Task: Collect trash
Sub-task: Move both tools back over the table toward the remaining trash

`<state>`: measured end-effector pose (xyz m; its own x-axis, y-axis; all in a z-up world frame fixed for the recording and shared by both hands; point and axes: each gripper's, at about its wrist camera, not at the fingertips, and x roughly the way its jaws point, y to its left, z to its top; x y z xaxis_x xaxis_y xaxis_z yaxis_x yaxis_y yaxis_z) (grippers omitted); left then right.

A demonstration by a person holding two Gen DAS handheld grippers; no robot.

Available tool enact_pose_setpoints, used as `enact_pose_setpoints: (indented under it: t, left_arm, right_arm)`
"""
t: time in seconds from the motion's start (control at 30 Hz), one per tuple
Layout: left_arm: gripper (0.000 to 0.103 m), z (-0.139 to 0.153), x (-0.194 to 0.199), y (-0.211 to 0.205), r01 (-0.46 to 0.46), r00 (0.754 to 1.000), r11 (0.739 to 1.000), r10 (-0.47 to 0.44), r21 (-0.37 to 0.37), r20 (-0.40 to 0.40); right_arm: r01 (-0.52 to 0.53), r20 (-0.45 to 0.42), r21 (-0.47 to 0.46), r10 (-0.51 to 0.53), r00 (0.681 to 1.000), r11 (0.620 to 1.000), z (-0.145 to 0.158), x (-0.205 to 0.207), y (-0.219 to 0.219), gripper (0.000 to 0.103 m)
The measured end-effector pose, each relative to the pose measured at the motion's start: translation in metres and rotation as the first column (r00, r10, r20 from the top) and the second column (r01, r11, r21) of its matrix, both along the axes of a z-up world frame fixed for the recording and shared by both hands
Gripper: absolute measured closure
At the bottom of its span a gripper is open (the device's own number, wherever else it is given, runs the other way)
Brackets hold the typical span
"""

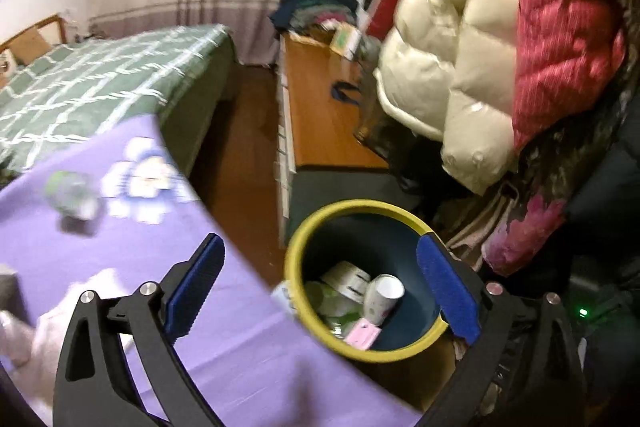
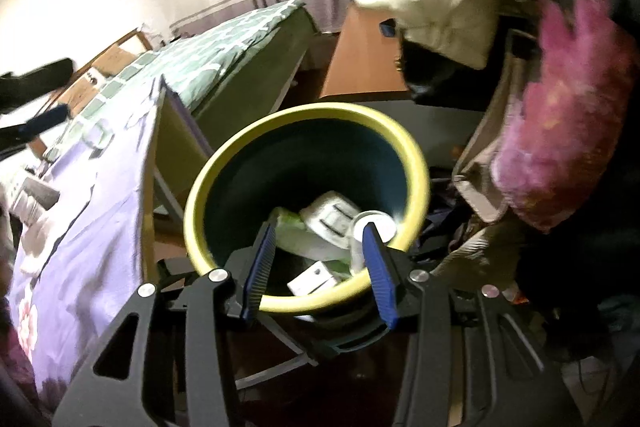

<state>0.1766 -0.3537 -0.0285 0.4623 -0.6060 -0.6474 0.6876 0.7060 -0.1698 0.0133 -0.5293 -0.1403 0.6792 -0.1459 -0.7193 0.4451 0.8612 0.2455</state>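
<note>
A dark blue bin with a yellow rim [image 1: 294, 267] stands on the floor by the table and holds trash: a white paper cup [image 1: 384, 297], a pink and white small box [image 1: 362, 335], a white crushed container [image 1: 346, 277] and a green-white wrapper [image 1: 326, 301]. My left gripper [image 1: 320, 241] hangs wide open over the bin's near-left side, nothing between its fingers. In the right wrist view my right gripper [image 2: 320, 227] hovers partly open above the bin's rim [image 2: 200, 195], also empty, with the cup [image 2: 378, 223] just past its right finger. A blurred green-white crumpled item [image 1: 72, 195] lies on the purple tablecloth.
The table with the purple flowered cloth [image 1: 224, 367] borders the bin on the left. Cream and red puffer jackets [image 1: 460, 67] hang close on the right. Behind are a bed with a green checked cover [image 1: 100, 75] and a low wooden cabinet [image 1: 320, 115]. A pink fuzzy garment [image 2: 560, 115] hangs beside the bin.
</note>
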Motion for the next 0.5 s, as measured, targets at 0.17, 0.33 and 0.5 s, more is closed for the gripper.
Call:
enact_pose_setpoints:
  t: [0.17, 0.33, 0.5]
  left_arm:
    - [0.006, 0.025, 0.004, 0.081, -0.138, 0.987, 0.990, 0.141, -0.040, 0.077]
    - [0.005, 0.040, 0.007, 0.174, -0.326, 0.927, 0.943, 0.333, -0.067, 0.174]
    - [0.005, 0.032, 0.014, 0.264, -0.499, 0.842, 0.864, 0.502, -0.068, 0.196]
  right_arm:
    - [-0.081, -0.018, -0.029, 0.080, 0.997, 0.996, 0.005, 0.020, 0.032, 0.057]
    - [-0.185, -0.020, -0.095, 0.184, 0.983, 0.978, 0.023, 0.047, 0.079, 0.057]
    - [-0.289, -0.022, -0.129, 0.288, 0.957, 0.949, 0.035, 0.074, 0.128, 0.057]
